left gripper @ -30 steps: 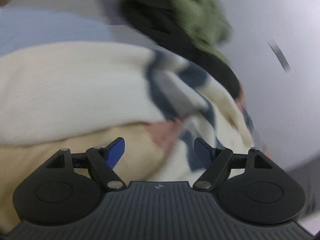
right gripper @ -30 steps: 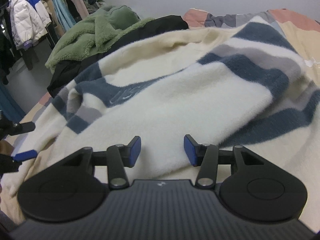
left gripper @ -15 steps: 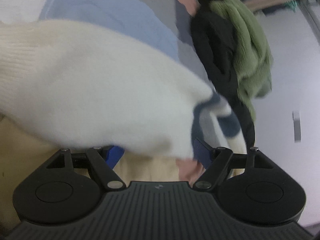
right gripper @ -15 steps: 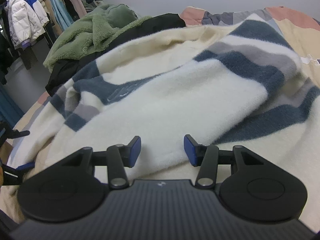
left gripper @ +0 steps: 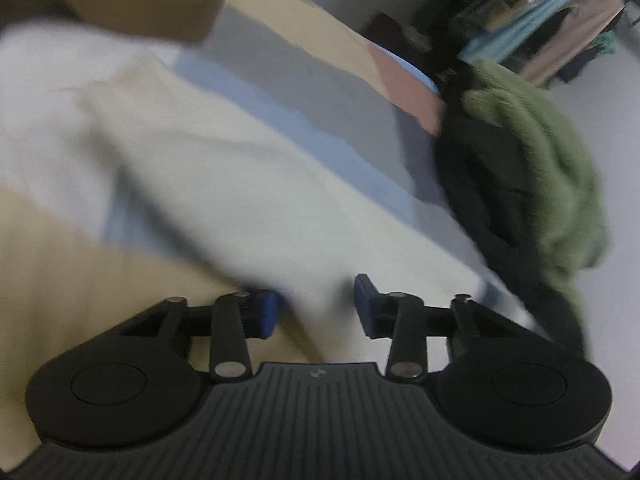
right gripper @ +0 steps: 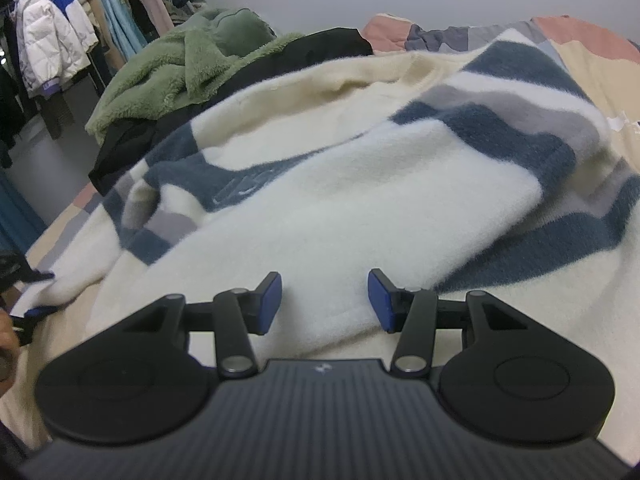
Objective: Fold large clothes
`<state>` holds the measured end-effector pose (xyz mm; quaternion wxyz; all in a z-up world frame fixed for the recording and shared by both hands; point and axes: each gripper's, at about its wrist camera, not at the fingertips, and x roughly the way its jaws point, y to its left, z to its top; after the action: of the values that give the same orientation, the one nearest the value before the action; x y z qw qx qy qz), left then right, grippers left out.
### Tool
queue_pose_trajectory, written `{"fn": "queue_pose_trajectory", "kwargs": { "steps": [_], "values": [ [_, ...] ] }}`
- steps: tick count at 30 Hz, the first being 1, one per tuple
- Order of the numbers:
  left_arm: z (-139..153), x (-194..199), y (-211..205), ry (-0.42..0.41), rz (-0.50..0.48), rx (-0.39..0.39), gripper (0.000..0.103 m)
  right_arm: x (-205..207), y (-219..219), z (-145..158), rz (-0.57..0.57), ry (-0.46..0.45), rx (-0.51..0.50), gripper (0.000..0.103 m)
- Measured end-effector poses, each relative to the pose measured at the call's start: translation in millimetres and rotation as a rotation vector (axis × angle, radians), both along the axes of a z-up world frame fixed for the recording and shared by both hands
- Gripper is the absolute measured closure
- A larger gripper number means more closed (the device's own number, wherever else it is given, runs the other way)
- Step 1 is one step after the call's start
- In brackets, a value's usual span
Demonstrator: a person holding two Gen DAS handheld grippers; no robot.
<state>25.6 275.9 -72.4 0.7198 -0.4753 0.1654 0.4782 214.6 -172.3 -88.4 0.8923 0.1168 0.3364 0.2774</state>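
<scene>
Between closing left gripper (left gripper: 316, 304) pads, perhaps sweater (left gripper: 224, 184)

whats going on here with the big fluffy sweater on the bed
A person holding a claw in each hand is folding a cream sweater with blue and grey stripes, spread on a patchwork bedspread. The right claw has a cream fold of it between its blue pads. The left claw has just been closing around the sweater's edge, though blur hides whether it grips yet. A green fleece and a black garment lie heaped behind.
</scene>
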Motion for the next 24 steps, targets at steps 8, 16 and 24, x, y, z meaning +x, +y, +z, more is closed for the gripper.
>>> {"fn": "queue_pose_trajectory", "kwargs": {
  "steps": [8, 16, 24],
  "values": [
    [45, 24, -3, 0.189, -0.113, 0.285, 0.091, -5, -17, 4, -0.008, 0.018, 0.042, 0.053],
    [143, 58, -80, 0.223, -0.396, 0.749, 0.093, -6, -32, 9, -0.059, 0.031, 0.096, 0.052],
    [208, 99, -209, 0.114, -0.706, 1.032, 0.093, -17, -63, 20, -0.147, 0.022, 0.149, 0.052]
  ]
}}
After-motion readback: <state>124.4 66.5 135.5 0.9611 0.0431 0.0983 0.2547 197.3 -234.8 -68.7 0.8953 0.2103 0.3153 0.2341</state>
